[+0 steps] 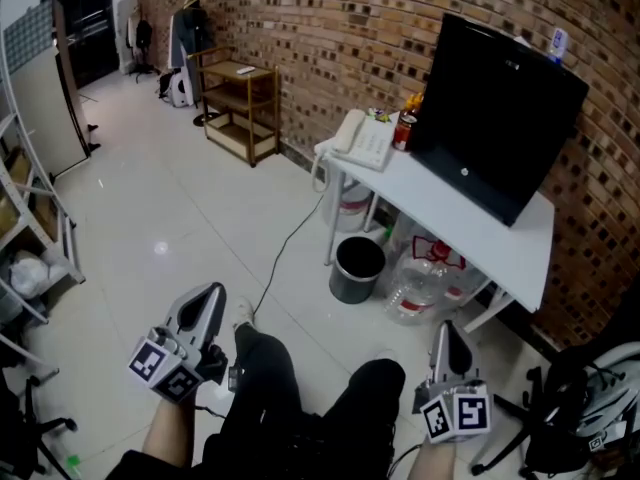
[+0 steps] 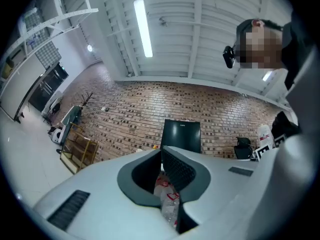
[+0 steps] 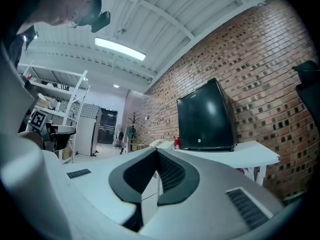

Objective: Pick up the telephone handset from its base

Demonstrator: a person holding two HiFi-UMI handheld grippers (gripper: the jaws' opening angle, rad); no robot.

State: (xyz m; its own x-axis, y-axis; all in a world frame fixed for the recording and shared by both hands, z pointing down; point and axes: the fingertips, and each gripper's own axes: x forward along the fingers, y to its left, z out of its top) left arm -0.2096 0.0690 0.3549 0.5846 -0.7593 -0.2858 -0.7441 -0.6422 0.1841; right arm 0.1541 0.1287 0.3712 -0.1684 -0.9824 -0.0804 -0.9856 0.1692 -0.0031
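Observation:
The white telephone [image 1: 358, 138] sits on the left end of a white table [image 1: 450, 230], its handset [image 1: 345, 133] resting on the base. In the right gripper view the telephone [image 3: 159, 144] shows small and far off. Both grippers are low and near the person's knees, well short of the table. My left gripper [image 1: 212, 294] is shut and holds nothing; its jaws [image 2: 161, 152] meet in the left gripper view. My right gripper [image 1: 447, 332] is shut too, and its tips [image 3: 157, 153] touch with nothing between them.
A black monitor [image 1: 495, 113] and a red can [image 1: 404, 130] stand on the table. Under it are a dark bin [image 1: 357, 268] and large plastic bottles [image 1: 420, 280]. A cable runs over the floor. A wooden shelf [image 1: 240, 103] stands by the brick wall, a chair base [image 1: 570, 418] at right.

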